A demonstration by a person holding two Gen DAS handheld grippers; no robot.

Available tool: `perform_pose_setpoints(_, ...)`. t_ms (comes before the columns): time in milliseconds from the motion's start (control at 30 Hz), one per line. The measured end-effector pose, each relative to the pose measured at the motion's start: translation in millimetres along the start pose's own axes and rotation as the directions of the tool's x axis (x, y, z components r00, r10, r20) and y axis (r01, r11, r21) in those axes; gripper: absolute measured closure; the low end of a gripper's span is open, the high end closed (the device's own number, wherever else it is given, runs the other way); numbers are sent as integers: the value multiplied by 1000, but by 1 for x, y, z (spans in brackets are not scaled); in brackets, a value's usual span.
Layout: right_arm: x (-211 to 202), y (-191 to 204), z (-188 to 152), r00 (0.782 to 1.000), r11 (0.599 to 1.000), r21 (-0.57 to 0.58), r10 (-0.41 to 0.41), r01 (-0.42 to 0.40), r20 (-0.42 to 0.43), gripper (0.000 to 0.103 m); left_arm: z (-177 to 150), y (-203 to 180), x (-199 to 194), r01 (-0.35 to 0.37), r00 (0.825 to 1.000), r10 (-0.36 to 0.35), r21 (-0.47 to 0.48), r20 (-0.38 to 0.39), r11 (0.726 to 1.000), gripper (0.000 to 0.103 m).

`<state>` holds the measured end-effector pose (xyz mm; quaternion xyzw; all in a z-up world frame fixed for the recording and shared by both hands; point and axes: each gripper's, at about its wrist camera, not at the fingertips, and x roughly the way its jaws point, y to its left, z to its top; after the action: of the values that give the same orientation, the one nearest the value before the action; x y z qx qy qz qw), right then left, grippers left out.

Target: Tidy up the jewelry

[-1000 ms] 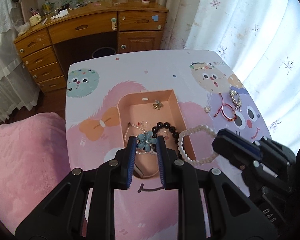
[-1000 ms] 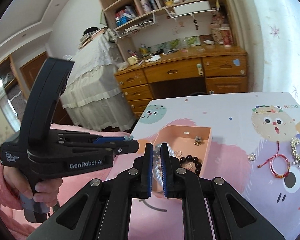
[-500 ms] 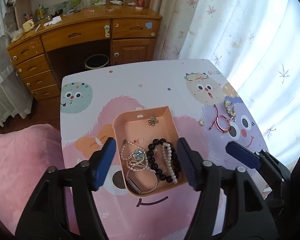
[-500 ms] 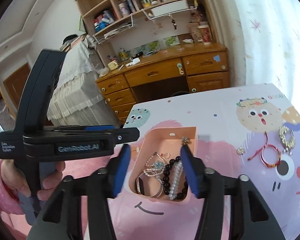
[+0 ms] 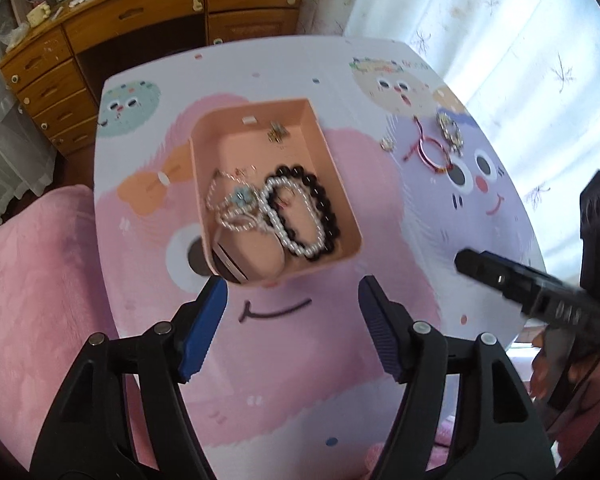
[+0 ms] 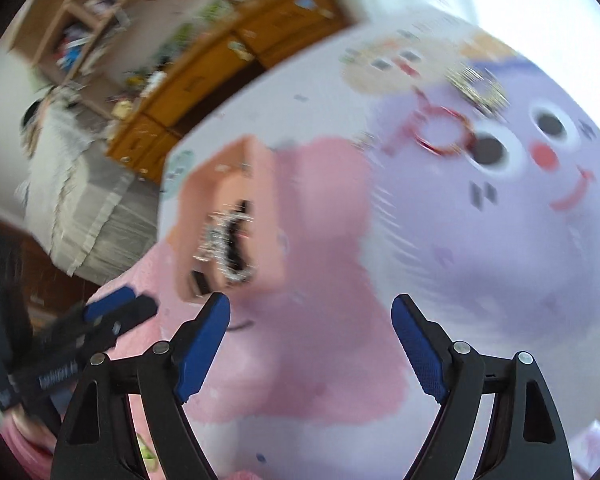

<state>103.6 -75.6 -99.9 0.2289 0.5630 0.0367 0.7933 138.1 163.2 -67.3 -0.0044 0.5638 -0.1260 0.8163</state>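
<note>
**Ana:** On the cartoon-printed table [image 5: 440, 240], the peach box [image 5: 342, 204] already has most of the jewelry in it: a white pearl bracelet [image 5: 296, 236], a black bead bracelet [image 5: 320, 204], a pearl strand with a pale blue flower [image 5: 242, 198], and a small charm [image 5: 277, 133] at the far end.

**Ben:** And the grippers?

**Ana:** Both carry nothing. The left gripper [image 5: 292, 320] hangs just short of the near edge of the box, fingers well apart. The right gripper [image 6: 310, 338] is out over the pink and purple print, its jaws opening wider, with only tabletop between them.

**Ben:** So a drop looks finished and the next pickup is due?

**Ana:** That's my reading. Still loose, well right of the box, are a red cord bracelet [image 5: 432, 152], a sparkly chain [image 5: 450, 132] touching it, and a tiny ring [image 5: 387, 143] just to its left.

**Ben:** Tricky ones?

**Ana:** Probably. The cord is thin and limp and lies flat, so the fingers would need to come down steeply and pinch low. The ring is small and hard, and could skid on the smooth top. The right view is too blurred to judge finer detail.
</note>
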Motion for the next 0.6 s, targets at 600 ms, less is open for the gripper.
perform_pose_setpoints(600, -6, -151, 95, 983, 992, 104, -53, 73, -177, 19, 14, -148, 87, -91, 980, 89, -4, -177, 996, 32)
